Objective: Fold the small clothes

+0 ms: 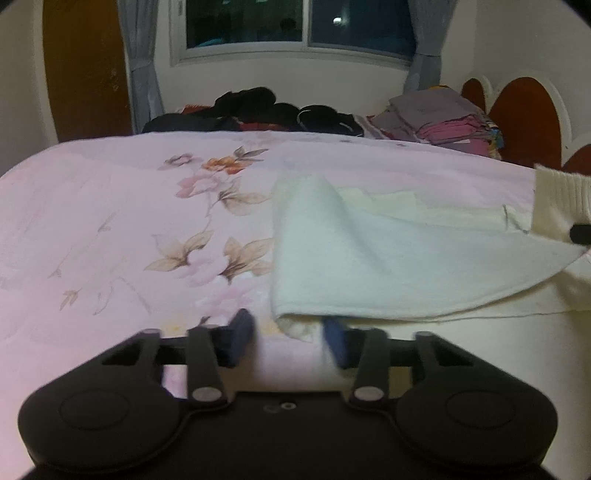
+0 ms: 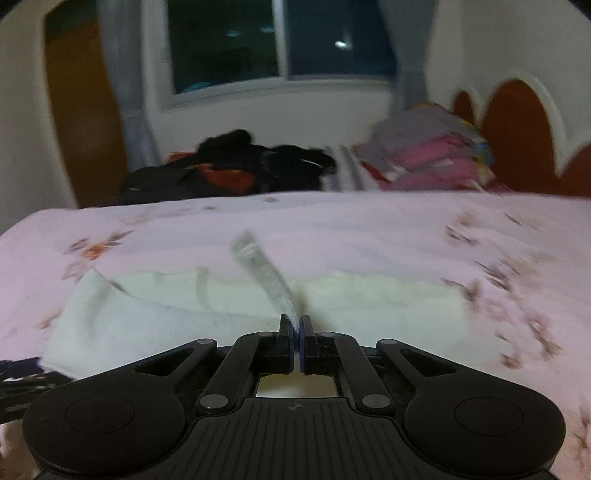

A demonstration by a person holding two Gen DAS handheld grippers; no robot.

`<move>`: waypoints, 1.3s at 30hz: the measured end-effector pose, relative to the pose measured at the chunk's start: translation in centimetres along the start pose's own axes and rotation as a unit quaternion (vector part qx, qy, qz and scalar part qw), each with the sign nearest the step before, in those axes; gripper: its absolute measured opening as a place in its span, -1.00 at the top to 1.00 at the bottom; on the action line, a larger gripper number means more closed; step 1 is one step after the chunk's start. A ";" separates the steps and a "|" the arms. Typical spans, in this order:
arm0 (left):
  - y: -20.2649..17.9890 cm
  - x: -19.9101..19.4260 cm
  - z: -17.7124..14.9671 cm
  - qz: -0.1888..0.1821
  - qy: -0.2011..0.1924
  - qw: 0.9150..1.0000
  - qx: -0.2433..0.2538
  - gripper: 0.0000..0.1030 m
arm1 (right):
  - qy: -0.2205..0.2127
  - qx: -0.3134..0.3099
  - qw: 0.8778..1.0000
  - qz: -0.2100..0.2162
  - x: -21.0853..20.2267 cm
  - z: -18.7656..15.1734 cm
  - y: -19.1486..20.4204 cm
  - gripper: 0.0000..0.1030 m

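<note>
Motion is blurring the right wrist view, smearing the floral bedsheet point(image 2: 498, 258) and perhaps folded clothes point(image 2: 424, 155). The white cloth point(image 1: 388, 266) is hiding the left gripper's point(image 1: 291, 339) right fingertip.

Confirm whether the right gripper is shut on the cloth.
Yes, the right gripper has its jaws pinched together on a raised strip of the white cloth.

Two wrist-mounted fisheye cameras look forward and downward, low over a pink floral bedspread point(image 1: 110, 221), toward a dark window point(image 1: 295, 22) on the far wall. The left view sits close behind the white cloth point(image 1: 369, 266)'s near-left corner; the right view sits at its near edge. Both share the cloth, a dark clothes heap point(image 2: 236, 166), a folded stack point(image 2: 436, 155) and the headboard point(image 1: 524, 114).
</note>
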State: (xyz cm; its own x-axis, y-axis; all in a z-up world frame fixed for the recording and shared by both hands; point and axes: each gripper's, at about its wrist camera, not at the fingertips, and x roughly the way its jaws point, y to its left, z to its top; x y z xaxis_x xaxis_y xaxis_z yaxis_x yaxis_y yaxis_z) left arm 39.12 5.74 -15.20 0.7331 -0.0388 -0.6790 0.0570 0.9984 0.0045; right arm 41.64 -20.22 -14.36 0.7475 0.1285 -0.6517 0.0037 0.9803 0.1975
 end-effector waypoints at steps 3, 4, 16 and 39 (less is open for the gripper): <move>-0.9 -0.2 -0.1 -0.005 -0.007 1.000 0.015 0.71 | 0.013 0.016 1.000 -0.019 0.1 -0.8 -2.0 0.96; -1.2 -0.3 -0.2 -0.001 -0.010 1.000 0.022 0.74 | 0.019 0.023 0.999 -0.021 0.1 -1.1 -2.7 0.96; -1.3 -0.3 -0.3 -0.005 0.000 0.999 0.043 0.76 | 0.052 0.063 0.996 -0.033 -0.8 -3.2 -6.0 0.93; -4.3 3.1 4.7 -0.031 -0.004 0.999 0.034 0.72 | 0.032 -0.020 0.998 -0.043 3.5 -0.6 -2.0 0.02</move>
State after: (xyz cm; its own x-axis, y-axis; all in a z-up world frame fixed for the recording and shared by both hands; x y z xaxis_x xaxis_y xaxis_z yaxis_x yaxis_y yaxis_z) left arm 44.34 1.12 -13.83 0.7319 -0.1015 -0.6739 0.1482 0.9889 0.0121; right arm 43.86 -21.61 -17.45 0.7015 0.0518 -0.7108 0.0379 0.9932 0.1098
